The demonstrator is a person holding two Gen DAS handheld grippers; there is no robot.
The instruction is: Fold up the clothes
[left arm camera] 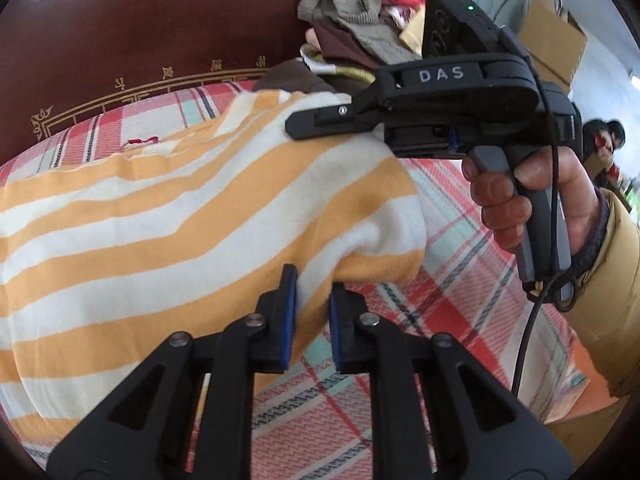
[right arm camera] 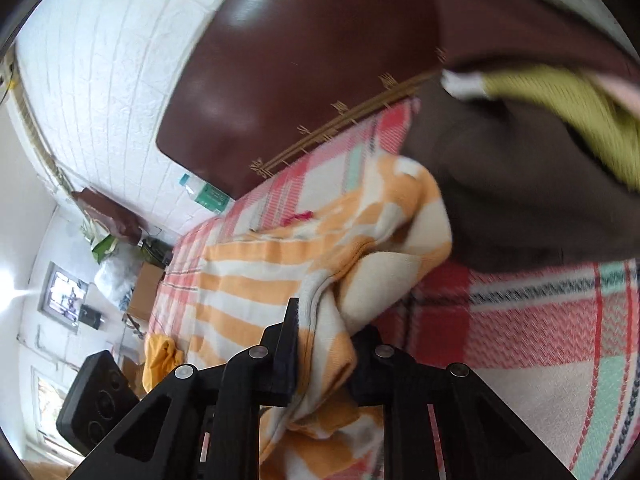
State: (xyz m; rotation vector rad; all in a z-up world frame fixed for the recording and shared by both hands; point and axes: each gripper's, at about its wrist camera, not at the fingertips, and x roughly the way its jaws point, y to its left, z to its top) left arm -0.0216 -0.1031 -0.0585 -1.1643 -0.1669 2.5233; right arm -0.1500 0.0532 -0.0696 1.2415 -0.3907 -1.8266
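Note:
An orange-and-white striped garment [left arm camera: 168, 216] lies on the plaid bed cover [left arm camera: 420, 308]. My left gripper [left arm camera: 313, 300] is shut on its near edge, with cloth pinched between the blue pads. My right gripper [left arm camera: 316, 122] shows in the left wrist view at the garment's far right corner, held by a hand [left arm camera: 520, 200]. In the right wrist view my right gripper [right arm camera: 326, 336] is shut on a bunched fold of the same garment [right arm camera: 280, 276].
A pile of unfolded clothes [left arm camera: 360, 28] sits by the dark red headboard [left arm camera: 140, 28]. In the right wrist view a dark brown garment [right arm camera: 500, 200] and a yellow-green one [right arm camera: 560, 120] lie close on the right. Cardboard boxes [left arm camera: 556, 36] stand beyond the bed.

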